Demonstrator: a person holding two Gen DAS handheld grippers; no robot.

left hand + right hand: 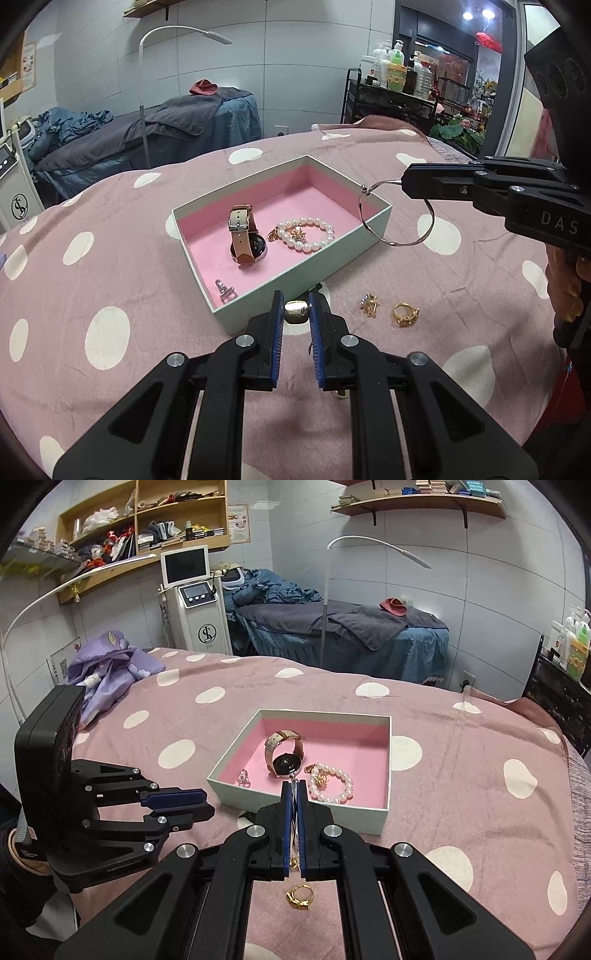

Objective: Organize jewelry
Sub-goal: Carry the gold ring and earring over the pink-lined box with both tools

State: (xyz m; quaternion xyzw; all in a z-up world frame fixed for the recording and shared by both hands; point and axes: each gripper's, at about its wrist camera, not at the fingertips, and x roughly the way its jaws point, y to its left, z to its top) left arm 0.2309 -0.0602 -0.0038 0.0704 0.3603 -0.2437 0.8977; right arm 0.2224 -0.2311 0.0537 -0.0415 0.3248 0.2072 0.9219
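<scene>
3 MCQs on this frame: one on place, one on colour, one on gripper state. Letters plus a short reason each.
1. Where is the watch?
A. inside the box
B. on the blanket
C. in a gripper

2. Box lining colour?
A. white
B. pink
C. blue

3. The right gripper is:
A. open, empty
B. shut on the thin bangle
C. out of view

Answers: 1 A, it lies on the lining beside the pearl bracelet. 2 B, floor and inner walls are pink. 3 B, the fingers pinch the hoop, which hangs by the box's right edge.
</scene>
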